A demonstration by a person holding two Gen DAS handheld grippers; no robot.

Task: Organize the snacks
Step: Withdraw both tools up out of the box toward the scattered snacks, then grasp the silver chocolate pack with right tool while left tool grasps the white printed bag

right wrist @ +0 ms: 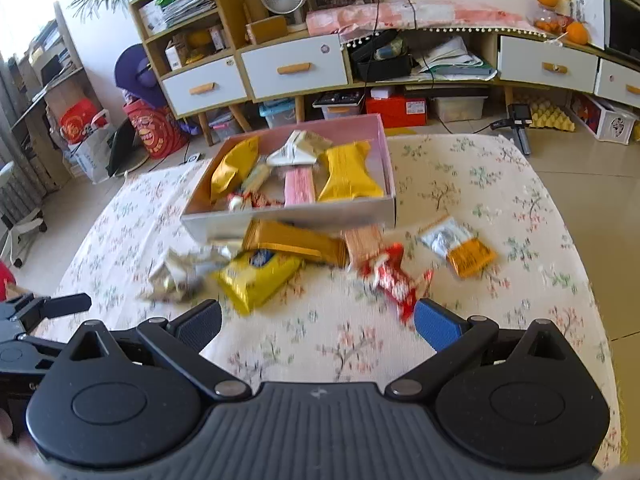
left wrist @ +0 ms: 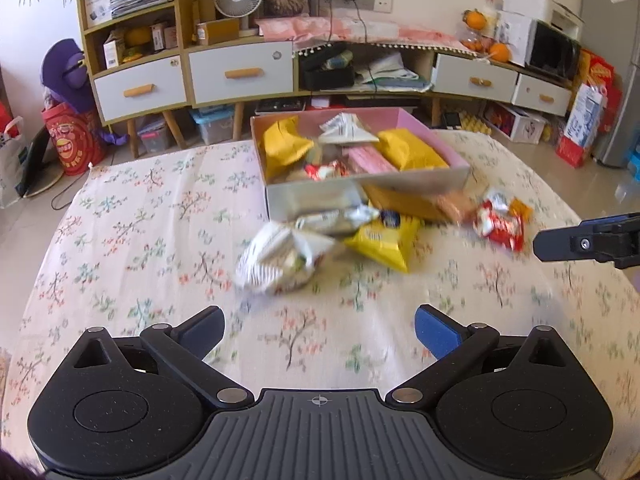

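On the bench (left wrist: 132,240) with its floral cloth, we saw a pink-lined box (left wrist: 460,160) half full of yellow, pink and white packets. Loose snacks lay just before it: a silver crumpled bag (left wrist: 280,260), a yellow bag (left wrist: 384,242), a red wrapper (left wrist: 500,224). The left hand-held gripper (left wrist: 320,330) and the right hand-held gripper (right wrist: 318,326) both stood wide open, empty. Bare cloth lay near us; the bench's far edge ran behind the box.
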